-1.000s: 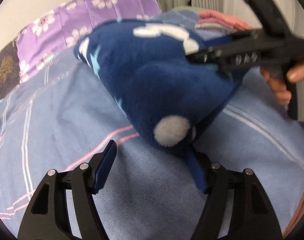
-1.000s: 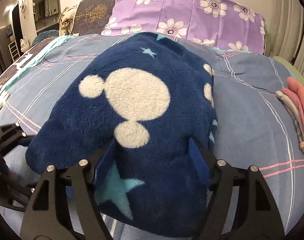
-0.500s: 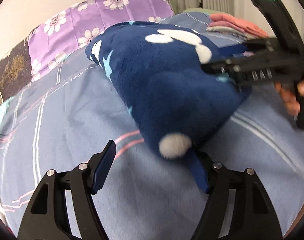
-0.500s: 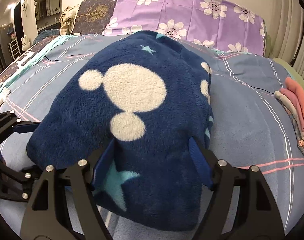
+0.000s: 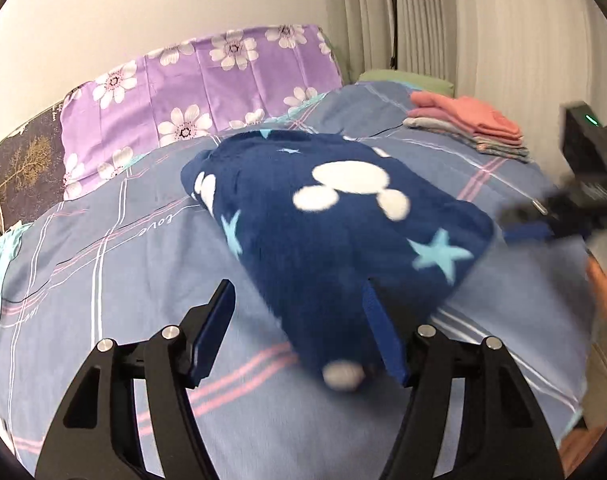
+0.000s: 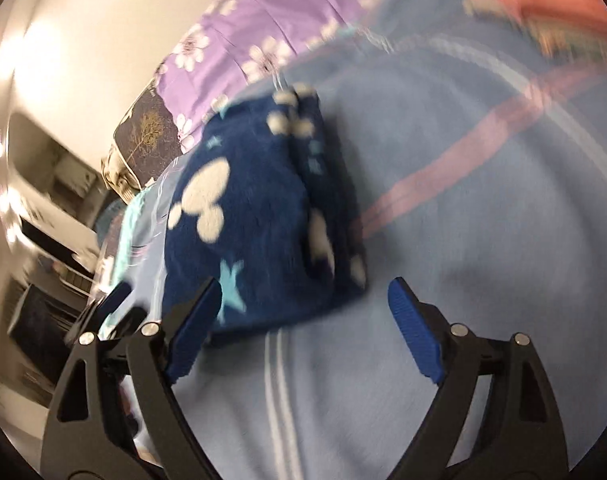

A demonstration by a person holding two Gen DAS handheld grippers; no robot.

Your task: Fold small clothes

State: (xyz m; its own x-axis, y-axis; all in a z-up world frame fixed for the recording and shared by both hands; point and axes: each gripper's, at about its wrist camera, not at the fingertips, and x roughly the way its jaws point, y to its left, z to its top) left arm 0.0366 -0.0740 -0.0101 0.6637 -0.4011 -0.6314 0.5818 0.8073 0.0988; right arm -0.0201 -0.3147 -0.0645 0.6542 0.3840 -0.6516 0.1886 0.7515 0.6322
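Both tongs (image 5: 299, 332) (image 6: 307, 332) have black skeletal arms, silver screws and ribbed blue pads.

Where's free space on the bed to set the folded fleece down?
Free: the blue plaid sheet between the navy fleece and the purple floral pillow, and the stretch between the fleece and the folded pink stack. Crowded: the near edge, where the left gripper straddles the fleece's corner and the right gripper hangs beside it.
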